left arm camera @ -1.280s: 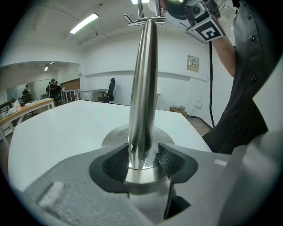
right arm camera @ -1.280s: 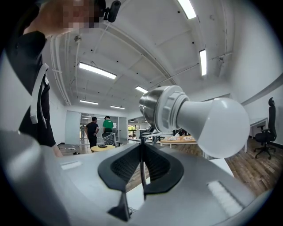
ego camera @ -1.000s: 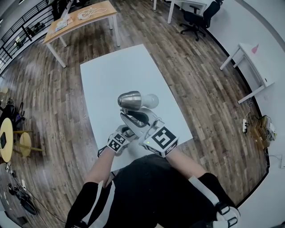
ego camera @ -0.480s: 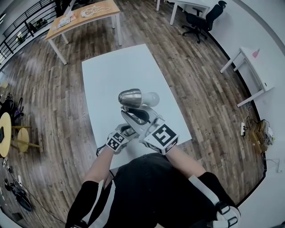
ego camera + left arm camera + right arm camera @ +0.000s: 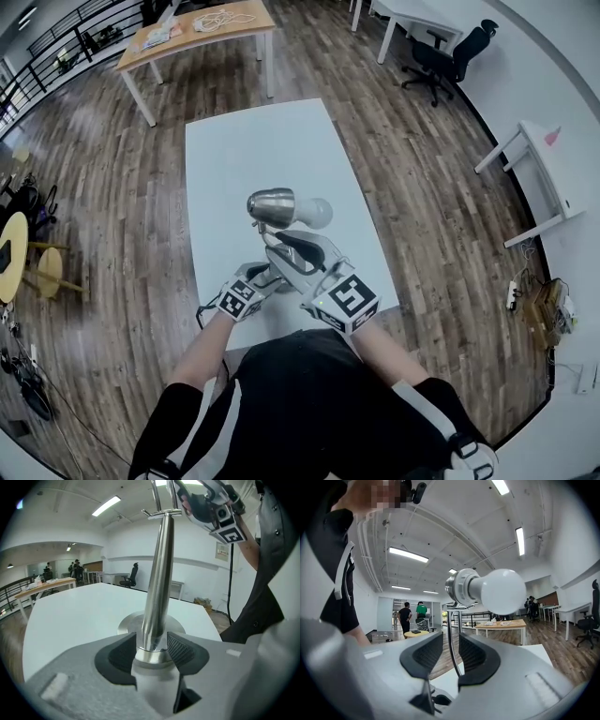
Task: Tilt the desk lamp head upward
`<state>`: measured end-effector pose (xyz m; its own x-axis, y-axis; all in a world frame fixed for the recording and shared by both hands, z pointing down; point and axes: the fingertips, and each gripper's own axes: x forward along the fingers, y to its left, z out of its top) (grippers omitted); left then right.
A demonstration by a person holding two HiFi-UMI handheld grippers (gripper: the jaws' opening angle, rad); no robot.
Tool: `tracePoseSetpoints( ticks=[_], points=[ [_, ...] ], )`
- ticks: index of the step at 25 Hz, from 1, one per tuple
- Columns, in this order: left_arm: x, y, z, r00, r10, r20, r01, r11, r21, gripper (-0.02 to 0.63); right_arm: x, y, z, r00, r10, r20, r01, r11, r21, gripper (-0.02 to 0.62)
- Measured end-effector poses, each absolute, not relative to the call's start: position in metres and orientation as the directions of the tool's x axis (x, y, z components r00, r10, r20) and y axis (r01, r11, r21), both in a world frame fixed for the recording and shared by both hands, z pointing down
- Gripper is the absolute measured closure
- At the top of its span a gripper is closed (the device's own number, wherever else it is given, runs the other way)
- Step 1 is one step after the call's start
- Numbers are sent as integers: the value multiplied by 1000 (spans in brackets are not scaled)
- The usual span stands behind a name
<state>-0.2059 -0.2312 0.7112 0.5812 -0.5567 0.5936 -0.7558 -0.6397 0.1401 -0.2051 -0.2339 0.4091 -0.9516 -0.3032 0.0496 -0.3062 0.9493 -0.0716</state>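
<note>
- The desk lamp [image 5: 281, 211] stands on a white table [image 5: 246, 150], straight ahead of both pairs of fingers.
- Its lamp head [image 5: 461, 587] is a brushed silver shell with a ribbed collar. It lies about level, with a round white bulb [image 5: 502, 591] at its mouth, and sits above and just beyond the right fingertips.
- The lamp stem [image 5: 157, 569] is a polished, tapering metal pole. It rises from a flat round silver base [image 5: 125, 622] just past the left fingers.
- The left gripper [image 5: 152, 644] has its fingers clamped low on the lamp stem, one meshed pad on each side.
- The right gripper [image 5: 450, 651] has just been opening its jaws. Its fingers now stand apart with the lamp's thin wire arm [image 5: 451, 634] between them, and the pads are not closed on it.
- The print that can be made out is the black-and-white square markers on each gripper's cube [image 5: 342, 302].
</note>
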Motion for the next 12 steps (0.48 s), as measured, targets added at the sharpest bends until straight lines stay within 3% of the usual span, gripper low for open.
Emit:
tracePoseSetpoints(
  ticks=[7,10,12],
  points=[
    [-235,-231,667,381,-741,553,-919,-370,137,405,-171,-232,427,-970,-238,47,-242,961,-131,487],
    [-248,-214,650,249,-811,529,-969,-208,137,606,-161,-230,438,-981,-189,36,-193,969,-157,492],
    [-252,-200,639,179,-846,502,-981,-113,159,606,-154,-232,448,-984,-176,33,-179,968,-177,512]
  ],
)
